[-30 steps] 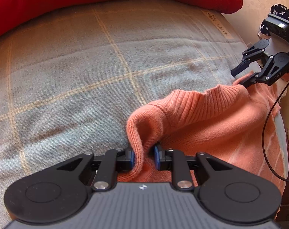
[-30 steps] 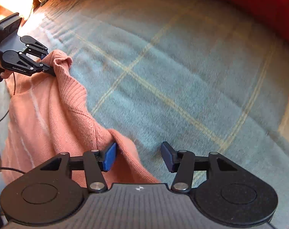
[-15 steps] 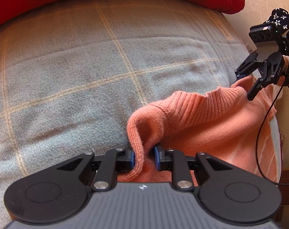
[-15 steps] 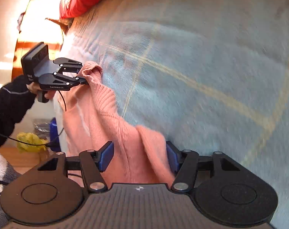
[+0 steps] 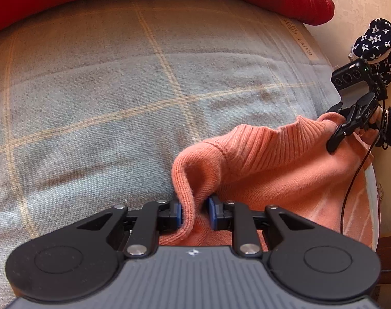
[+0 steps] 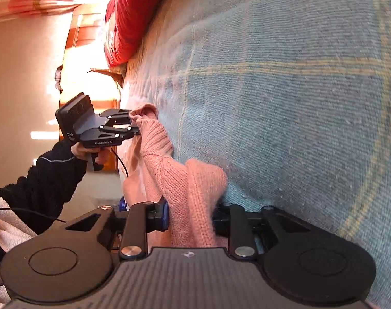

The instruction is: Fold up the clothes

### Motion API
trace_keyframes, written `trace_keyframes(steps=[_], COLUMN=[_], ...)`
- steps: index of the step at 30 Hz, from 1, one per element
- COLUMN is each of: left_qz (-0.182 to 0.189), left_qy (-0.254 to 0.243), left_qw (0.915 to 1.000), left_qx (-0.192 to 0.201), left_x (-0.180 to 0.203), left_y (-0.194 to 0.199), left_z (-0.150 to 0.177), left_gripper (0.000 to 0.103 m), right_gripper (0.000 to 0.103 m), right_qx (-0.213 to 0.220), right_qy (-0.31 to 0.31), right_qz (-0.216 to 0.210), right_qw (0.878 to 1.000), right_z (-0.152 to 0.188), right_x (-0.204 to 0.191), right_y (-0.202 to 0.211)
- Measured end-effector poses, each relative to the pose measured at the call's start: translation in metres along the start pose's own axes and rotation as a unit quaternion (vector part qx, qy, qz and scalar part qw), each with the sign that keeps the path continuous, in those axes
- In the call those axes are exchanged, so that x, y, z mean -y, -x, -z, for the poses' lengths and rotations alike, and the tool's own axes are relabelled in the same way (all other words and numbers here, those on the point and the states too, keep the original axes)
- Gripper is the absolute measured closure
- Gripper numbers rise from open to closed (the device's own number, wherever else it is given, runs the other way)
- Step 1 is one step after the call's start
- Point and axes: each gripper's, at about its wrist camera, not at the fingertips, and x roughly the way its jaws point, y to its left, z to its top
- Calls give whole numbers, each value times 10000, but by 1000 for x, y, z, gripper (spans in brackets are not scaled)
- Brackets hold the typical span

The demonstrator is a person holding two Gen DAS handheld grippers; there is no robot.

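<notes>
Orange knit sweater point(image 5: 259, 154) on plaid bed point(image 5: 118, 90): left gripper point(image 5: 194, 212) jaws pinch the ribbed edge; right gripper point(image 6: 190, 216), 3 o'clock, jaws closing on it, probably to spread it for folding.

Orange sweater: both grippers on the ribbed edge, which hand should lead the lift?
Left, probably. The left gripper is already shut on the orange sweater; the right gripper's jaws are closing, knit bunched between them.

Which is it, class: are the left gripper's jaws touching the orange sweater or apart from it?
Touching. The left wrist view shows the left gripper with a fold of the orange sweater pinched between both blue pads.
</notes>
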Motion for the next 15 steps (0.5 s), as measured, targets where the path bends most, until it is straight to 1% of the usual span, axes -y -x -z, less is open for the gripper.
trace_keyframes(steps=[4,7,9,11,14,15], left_qz=[-42,-147,-200,-203,-205,-205], left_qy=[57,103,128,160,13,-89], left_qw=[9999,9996,9992,9984,9968,9960], left_qx=[134,231,336,501,777,869], left_x=[0,4,9,15,24,25], left_y=[1,6,14,27,46,50], left_z=[4,8,10,13,15,16], left_gripper=[81,83,88,90,90,90], right_gripper=[75,75,73,74,74,74], right_qx=[257,470,660,879,1351,1466], right_qy=[98,460,885,1299,1802,1940], right_qz=[265,912,1537,2112,2571,2682], right_qw=[9993,9937,9819,9648,9398,9322], right_z=[1,7,13,19,28,32], right_x=[-12,-40,-69,-99,-132,-135], right_y=[-7,-12,-17,-20,-18,-18])
